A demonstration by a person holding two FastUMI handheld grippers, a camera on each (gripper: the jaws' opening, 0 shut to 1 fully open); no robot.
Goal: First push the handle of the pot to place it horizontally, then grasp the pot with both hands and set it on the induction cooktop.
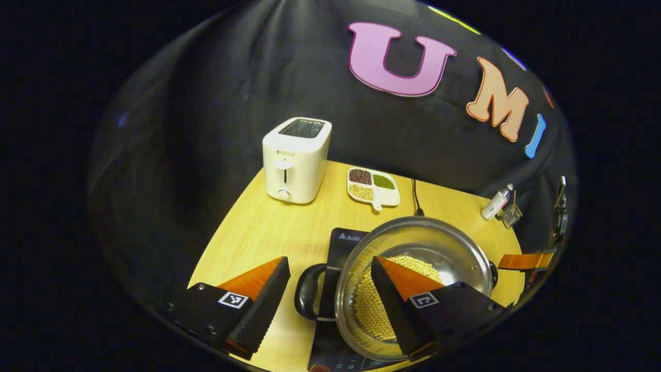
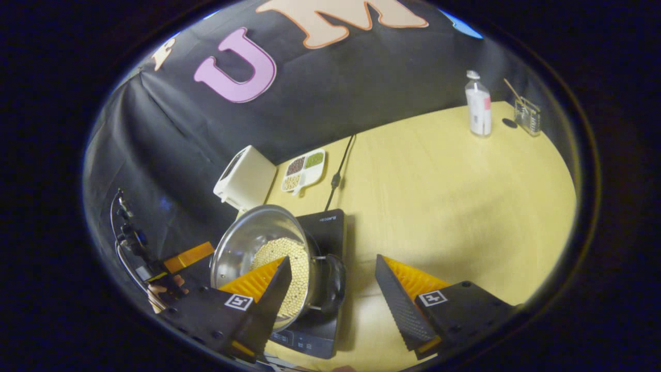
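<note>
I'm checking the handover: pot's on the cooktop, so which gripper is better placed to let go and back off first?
Right, probably: open, bare table ahead. The left straddles the pot rim.

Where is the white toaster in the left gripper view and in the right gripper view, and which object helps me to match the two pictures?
Left gripper view: the toaster stands upper centre-left, at the table's far edge, upright.
Right gripper view: the toaster sits left of centre, small, against the black cloth.
Shared landmark: the divided dish of beans lies just right of the toaster in both.
</note>
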